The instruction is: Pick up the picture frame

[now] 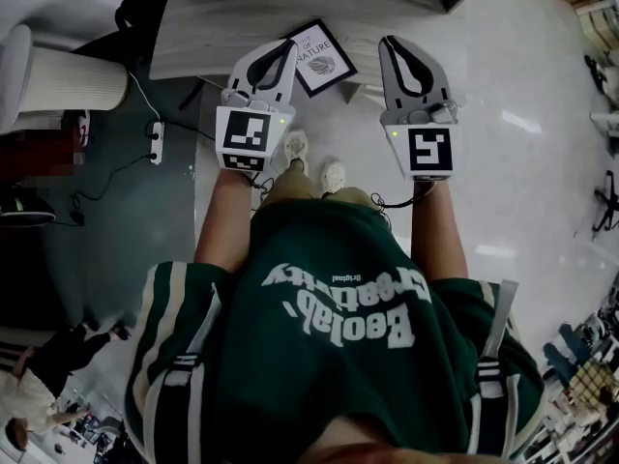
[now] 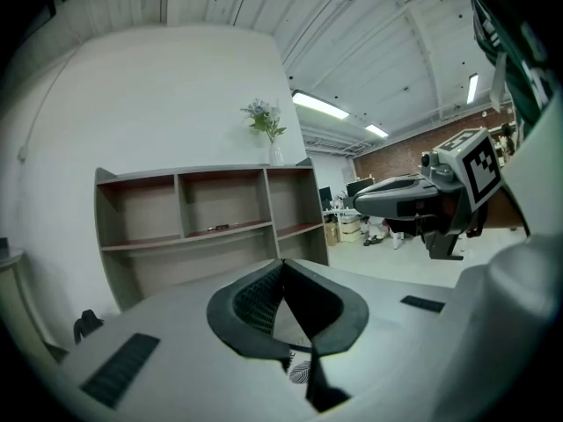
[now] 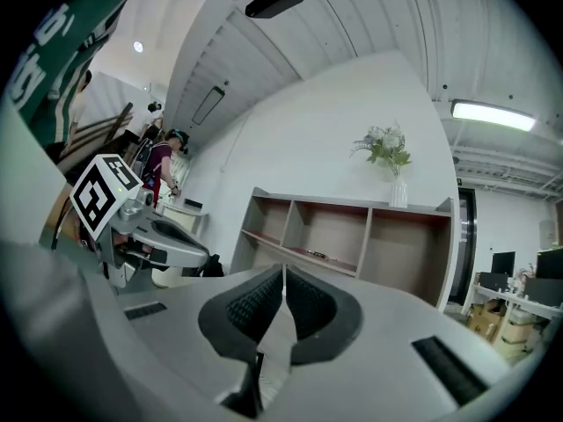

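Approach stage: left claw and right claw hovered clenched, empty, flanking the picture frame at the surface's near edge; next, one should open.

The room is bright. In the left gripper view, long ceiling lights glow up and to the right of the shelf. The white wall above the shelf is lit evenly. In the right gripper view, one light strip shines very white, up and to the right of the shelf. The boxes inside the shelf are darker and shady. Both gripper views are round with black corners, and the shelf's straight lines look bent. The closest parts below the shelf look a bit soft. In the head view, the floor has white shiny spots, and things near the edges look curved.
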Demonstrator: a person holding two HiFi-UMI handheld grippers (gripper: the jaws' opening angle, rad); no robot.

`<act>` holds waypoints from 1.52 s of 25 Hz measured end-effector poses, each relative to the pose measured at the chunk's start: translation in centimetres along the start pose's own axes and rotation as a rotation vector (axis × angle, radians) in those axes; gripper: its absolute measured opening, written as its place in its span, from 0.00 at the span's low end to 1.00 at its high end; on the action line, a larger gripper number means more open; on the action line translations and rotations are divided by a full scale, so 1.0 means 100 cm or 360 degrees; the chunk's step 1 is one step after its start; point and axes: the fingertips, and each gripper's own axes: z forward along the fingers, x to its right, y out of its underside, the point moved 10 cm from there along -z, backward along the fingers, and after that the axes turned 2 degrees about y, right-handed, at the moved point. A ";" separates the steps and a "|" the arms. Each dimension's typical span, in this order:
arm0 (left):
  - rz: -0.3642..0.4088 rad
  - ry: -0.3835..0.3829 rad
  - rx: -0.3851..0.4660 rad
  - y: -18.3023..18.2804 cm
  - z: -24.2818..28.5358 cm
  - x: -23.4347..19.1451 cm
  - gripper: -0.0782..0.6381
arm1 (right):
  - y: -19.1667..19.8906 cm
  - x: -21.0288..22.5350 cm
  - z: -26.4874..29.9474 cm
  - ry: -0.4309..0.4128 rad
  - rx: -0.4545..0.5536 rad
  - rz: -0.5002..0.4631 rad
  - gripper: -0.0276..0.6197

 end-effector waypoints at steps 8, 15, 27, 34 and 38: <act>-0.0151 0.0074 -0.0026 0.020 0.021 -0.014 0.13 | 0.008 -0.004 0.026 -0.0031 -0.0045 -0.0010 0.10; -0.0326 0.0087 -0.0132 0.046 0.029 -0.021 0.13 | 0.018 -0.010 0.037 -0.0049 -0.0084 -0.0021 0.10; -0.0671 0.0136 -0.0230 0.074 0.038 -0.031 0.19 | 0.034 -0.019 0.062 -0.0103 -0.0105 0.0012 0.10; -0.0860 0.0097 -0.0343 0.104 0.044 -0.041 0.23 | 0.043 -0.024 0.070 -0.0124 -0.0120 0.0040 0.10; -0.1007 0.0082 -0.0424 0.128 0.047 -0.047 0.26 | 0.048 -0.026 0.077 -0.0128 -0.0143 0.0043 0.10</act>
